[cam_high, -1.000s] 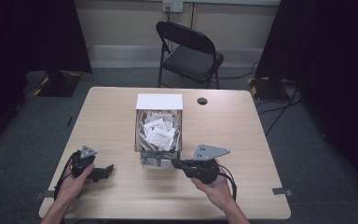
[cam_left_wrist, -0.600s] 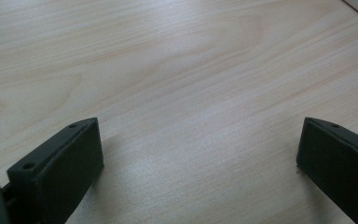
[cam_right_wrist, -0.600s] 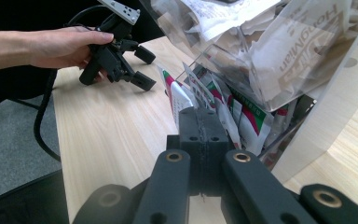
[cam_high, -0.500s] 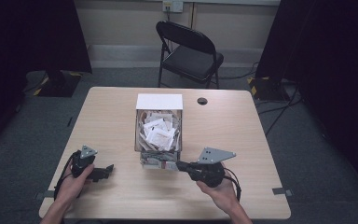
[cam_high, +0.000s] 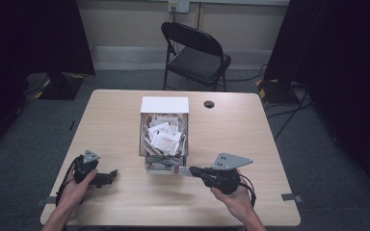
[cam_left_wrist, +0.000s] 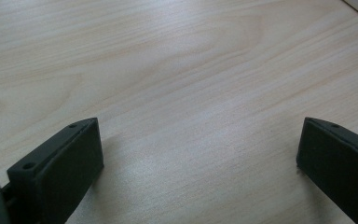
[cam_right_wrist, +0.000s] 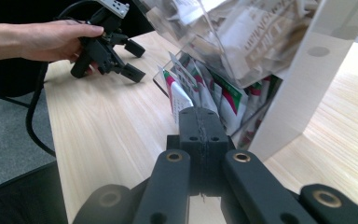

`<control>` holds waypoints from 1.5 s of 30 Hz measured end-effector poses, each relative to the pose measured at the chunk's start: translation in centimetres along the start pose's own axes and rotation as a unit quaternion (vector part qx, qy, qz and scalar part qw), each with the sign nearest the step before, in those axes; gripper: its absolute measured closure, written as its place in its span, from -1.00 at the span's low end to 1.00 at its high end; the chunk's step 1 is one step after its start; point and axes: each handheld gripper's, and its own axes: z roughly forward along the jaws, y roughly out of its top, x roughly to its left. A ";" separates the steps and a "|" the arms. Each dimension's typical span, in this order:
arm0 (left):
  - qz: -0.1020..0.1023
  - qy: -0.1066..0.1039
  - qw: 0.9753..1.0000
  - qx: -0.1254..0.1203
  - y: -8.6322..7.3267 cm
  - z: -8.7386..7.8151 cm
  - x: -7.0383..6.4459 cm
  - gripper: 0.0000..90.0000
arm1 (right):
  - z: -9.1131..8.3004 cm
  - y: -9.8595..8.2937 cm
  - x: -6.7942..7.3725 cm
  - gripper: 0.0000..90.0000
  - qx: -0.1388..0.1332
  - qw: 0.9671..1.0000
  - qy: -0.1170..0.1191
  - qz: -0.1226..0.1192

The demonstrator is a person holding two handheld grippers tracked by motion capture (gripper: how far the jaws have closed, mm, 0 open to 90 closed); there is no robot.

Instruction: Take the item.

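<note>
The right gripper (cam_right_wrist: pixel 200 122) has its fingers clamped on a packet (cam_right_wrist: pixel 179 95) at the dispenser (cam_high: pixel 164 137) mouth; it should draw straight back. The left gripper (cam_high: pixel 107 177), fingers apart, rests on the worktop (cam_high: pixel 270 144).

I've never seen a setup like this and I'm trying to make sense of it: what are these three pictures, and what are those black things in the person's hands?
There is no robot here. A person at a pale wooden table holds a hand-held black gripper in each hand. The high view looks down from above the person's side. The other two pictures come from small cameras riding on each gripper.

In the middle of the table stands a clear plastic dispenser box full of small paper sachets. The right gripper is shut on a white, red and green sachet at the box's bottom opening. The left gripper rests open on bare wood; its two black jaws stand wide apart in its own view. A black folding chair stands beyond the table.
</note>
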 end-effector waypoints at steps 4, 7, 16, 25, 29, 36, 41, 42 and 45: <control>-0.002 0.000 1.000 -0.001 0.0 0.0 0.0 -1.00 | -0.5 -0.3 -0.3 1.00 -0.001 1.000 -0.006 0.006; -0.001 -0.001 1.000 0.000 0.0 0.0 0.0 -1.00 | -0.9 -0.4 -0.6 1.00 -0.004 1.000 -0.011 0.008; -0.001 0.001 1.000 -0.001 0.0 0.0 0.0 -1.00 | -2.2 -0.7 -1.7 1.00 -0.007 1.000 -0.027 0.014; -0.001 0.000 1.000 0.000 0.0 0.0 0.0 -1.00 | -2.9 -0.5 -2.3 1.00 -0.018 0.999 -0.039 0.021; 0.000 0.000 1.000 0.000 0.0 0.0 0.0 -1.00 | -3.3 -0.4 -2.5 1.00 -0.024 0.998 -0.046 0.023; -0.001 -0.001 1.000 0.000 0.0 0.0 0.0 -1.00 | -3.6 -0.2 -3.2 1.00 -0.030 0.997 -0.062 0.035; 0.000 0.000 1.000 0.000 0.0 0.0 0.0 -1.00 | -3.6 0.0 -3.8 1.00 -0.033 0.996 -0.072 0.038; 0.000 0.001 1.000 -0.001 0.0 0.0 0.0 -1.00 | -3.5 0.2 -4.1 1.00 -0.035 0.996 -0.074 0.041; -0.001 0.001 1.000 -0.001 0.0 0.0 0.0 -1.00 | -3.4 0.2 -4.4 1.00 -0.033 0.995 -0.078 0.043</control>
